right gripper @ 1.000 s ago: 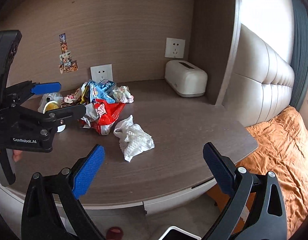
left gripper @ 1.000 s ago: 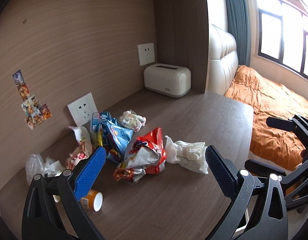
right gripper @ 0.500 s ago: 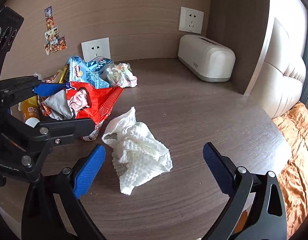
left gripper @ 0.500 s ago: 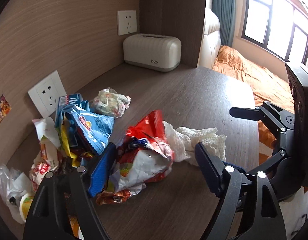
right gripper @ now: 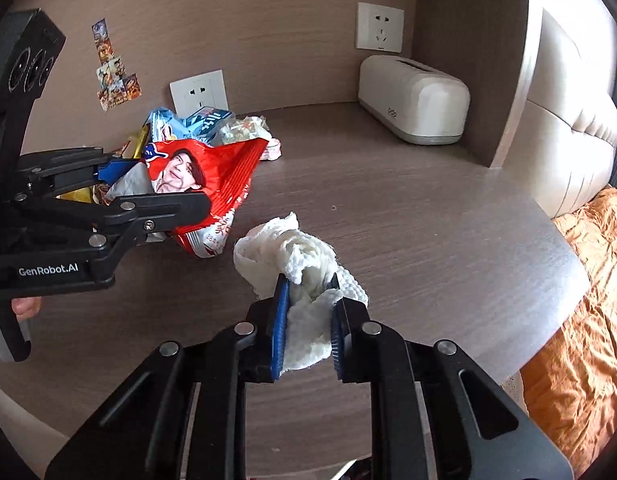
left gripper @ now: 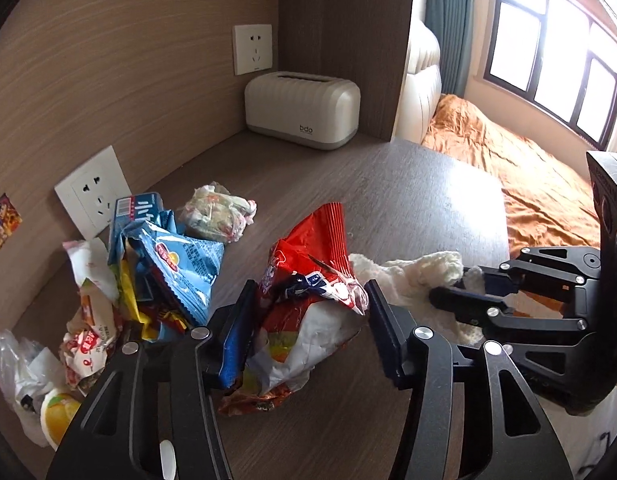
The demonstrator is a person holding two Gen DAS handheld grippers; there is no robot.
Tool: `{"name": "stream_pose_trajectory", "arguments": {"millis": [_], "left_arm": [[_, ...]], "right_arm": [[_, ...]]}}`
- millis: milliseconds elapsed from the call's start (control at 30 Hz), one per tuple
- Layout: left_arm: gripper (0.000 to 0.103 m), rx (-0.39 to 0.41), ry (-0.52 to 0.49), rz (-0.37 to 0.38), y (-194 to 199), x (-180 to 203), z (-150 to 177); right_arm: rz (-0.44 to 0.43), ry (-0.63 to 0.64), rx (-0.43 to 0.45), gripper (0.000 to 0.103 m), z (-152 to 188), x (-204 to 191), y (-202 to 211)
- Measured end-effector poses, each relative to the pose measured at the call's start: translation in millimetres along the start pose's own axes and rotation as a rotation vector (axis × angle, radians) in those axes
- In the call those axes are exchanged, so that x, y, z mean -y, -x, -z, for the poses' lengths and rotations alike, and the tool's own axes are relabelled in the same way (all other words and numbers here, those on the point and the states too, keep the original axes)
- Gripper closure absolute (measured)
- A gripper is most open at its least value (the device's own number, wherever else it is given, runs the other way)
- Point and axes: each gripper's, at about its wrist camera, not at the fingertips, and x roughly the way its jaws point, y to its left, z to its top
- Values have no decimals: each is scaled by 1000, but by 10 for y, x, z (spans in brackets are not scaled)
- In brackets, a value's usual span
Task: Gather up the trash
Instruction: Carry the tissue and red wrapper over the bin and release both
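Both grippers have just been closing: the right gripper (right gripper: 307, 312) is clamped on the crumpled white paper towel (right gripper: 296, 256) near the desk (right gripper: 408, 220) front edge, while the left gripper (left gripper: 308, 320) straddles the red snack bag (left gripper: 308, 280), its pads against the crinkled sides. Behind sit more wrappers (left gripper: 168, 256), then the white tissue box (left gripper: 302, 108) at the wall.

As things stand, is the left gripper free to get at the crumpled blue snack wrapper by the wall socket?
Probably not: the left gripper has just been closing around the red snack bag, which fills its jaws, so the blue snack wrapper beside it stays out of reach.
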Motion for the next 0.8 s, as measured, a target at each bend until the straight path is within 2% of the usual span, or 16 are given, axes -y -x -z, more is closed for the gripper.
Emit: {"name": "stream_pose_trajectory", "arguments": {"millis": [167,400,633,800], "left_arm": [[50,19,5,22,177,185,-24],[50,27,-57,139,301,895,19],[50,-19,-144,258,215,1758,225],[50,-87,-198,337,-33,2290,498]], "right_arm": [[45,-42,30,83,130,131,379],[133,-102,22,83,513,361,902],[234,-206,-32,83,1145,749,1352],[291,-295,-95,83,1646,999,1423]]}}
